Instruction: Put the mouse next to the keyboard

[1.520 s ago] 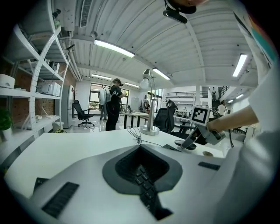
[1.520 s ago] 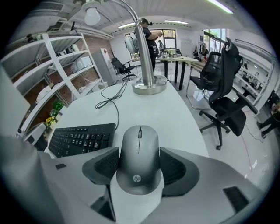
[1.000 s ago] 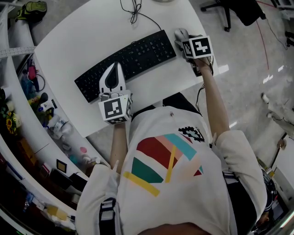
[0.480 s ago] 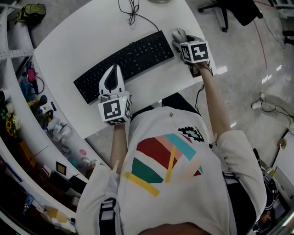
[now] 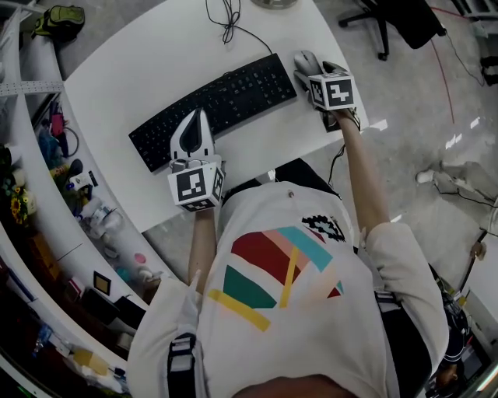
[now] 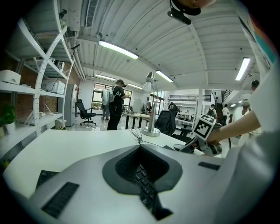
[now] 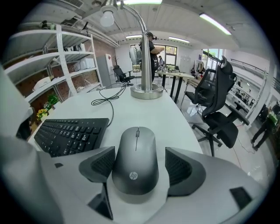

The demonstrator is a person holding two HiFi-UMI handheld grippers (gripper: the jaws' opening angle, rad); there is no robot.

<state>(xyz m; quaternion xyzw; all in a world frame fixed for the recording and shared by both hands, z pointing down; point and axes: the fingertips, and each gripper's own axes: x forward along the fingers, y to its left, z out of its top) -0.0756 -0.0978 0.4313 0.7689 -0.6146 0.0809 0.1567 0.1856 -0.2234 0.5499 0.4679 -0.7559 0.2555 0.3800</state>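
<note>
A grey mouse (image 5: 305, 60) (image 7: 134, 159) lies flat on the white table (image 5: 140, 70), just off the right end of the black keyboard (image 5: 214, 101) (image 7: 70, 133). My right gripper (image 5: 308, 72) (image 7: 139, 165) straddles the mouse. Its jaws have just been opening, and a gap shows beside the right pad (image 7: 178, 166), so it stands open with the mouse between the pads. My left gripper (image 5: 196, 118) (image 6: 141, 148) hovers over the keyboard's near edge. Its tips meet and nothing is in them.
A desk lamp base (image 7: 147, 91) and a coiled cable (image 5: 227, 19) sit at the far side of the table. A black office chair (image 7: 216, 109) stands off the table's right edge. Cluttered shelves (image 5: 47, 179) run along the left.
The right gripper's marker cube has drawn back a little from the mouse, so more of the mouse shows. The mouse, the keyboard and the left gripper have stayed put.
</note>
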